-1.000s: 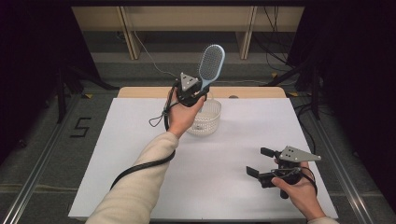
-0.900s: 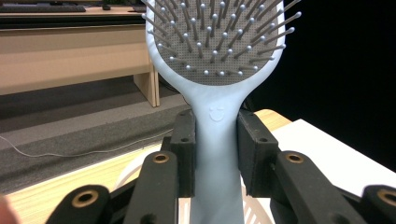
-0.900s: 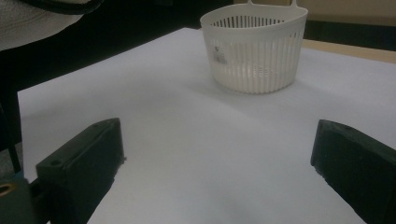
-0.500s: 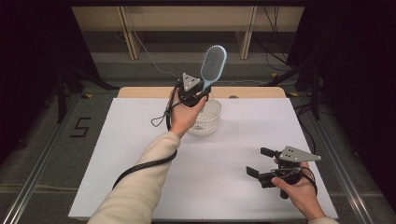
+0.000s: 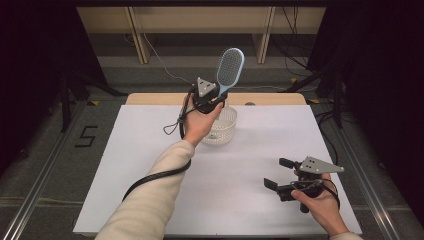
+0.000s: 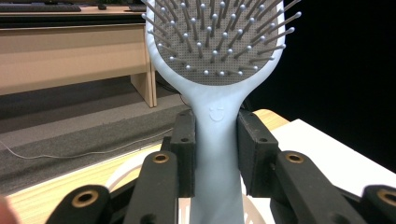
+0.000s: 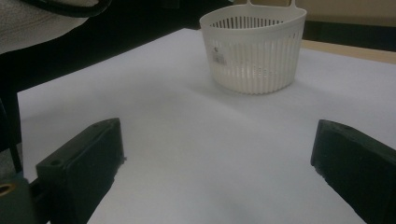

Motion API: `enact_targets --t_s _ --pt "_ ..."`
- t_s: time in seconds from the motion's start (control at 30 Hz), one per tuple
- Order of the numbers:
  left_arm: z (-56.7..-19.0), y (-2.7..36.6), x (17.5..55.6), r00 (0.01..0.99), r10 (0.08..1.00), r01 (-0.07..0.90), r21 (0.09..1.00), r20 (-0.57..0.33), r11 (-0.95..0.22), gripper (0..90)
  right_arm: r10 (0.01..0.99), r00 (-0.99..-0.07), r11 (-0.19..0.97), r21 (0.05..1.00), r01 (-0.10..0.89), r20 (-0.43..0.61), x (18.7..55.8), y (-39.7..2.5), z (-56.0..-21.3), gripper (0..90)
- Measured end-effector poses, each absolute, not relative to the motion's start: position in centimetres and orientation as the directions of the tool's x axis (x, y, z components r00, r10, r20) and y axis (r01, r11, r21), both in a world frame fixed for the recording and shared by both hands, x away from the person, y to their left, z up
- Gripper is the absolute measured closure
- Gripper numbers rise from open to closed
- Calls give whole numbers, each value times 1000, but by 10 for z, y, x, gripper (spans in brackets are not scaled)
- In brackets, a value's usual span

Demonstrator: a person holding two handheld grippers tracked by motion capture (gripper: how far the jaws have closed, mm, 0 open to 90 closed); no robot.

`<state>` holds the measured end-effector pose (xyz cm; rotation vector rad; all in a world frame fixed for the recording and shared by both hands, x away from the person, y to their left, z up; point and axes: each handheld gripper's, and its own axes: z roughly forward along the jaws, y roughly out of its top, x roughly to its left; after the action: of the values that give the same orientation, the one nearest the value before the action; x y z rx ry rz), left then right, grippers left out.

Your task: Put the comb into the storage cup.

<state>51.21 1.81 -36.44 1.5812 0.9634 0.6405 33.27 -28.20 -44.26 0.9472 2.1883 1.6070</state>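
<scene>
Counter (image 5: 150, 165): white sheet on top, wooden edge showing at the far side.

Basket (image 5: 220, 127): white, slotted plastic, sits far centre on the counter, looks empty from the right gripper view (image 7: 254, 46).

Hairbrush (image 5: 230, 67): pale blue paddle type, pin bristles, held upright in the air directly above the basket, head up. Judged light and rigid; the smooth plastic handle could slip or swivel, so the narrow neck just below the head is the sensible hold.

Left hand-held gripper (image 5: 216, 97): jaws clamped on both sides of the brush handle (image 6: 215, 140).

Right hand-held gripper (image 5: 280, 175): near right, resting low over the counter, jaws spread wide, holding nothing.
</scene>
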Motion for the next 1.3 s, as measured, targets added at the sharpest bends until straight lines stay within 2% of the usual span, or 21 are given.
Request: enact_targets --t_s 1.3 --pt "-371 18 519 514 853 254 966 -91 -50 696 638 -752 174 921 349 165 332 -282 -443 32"
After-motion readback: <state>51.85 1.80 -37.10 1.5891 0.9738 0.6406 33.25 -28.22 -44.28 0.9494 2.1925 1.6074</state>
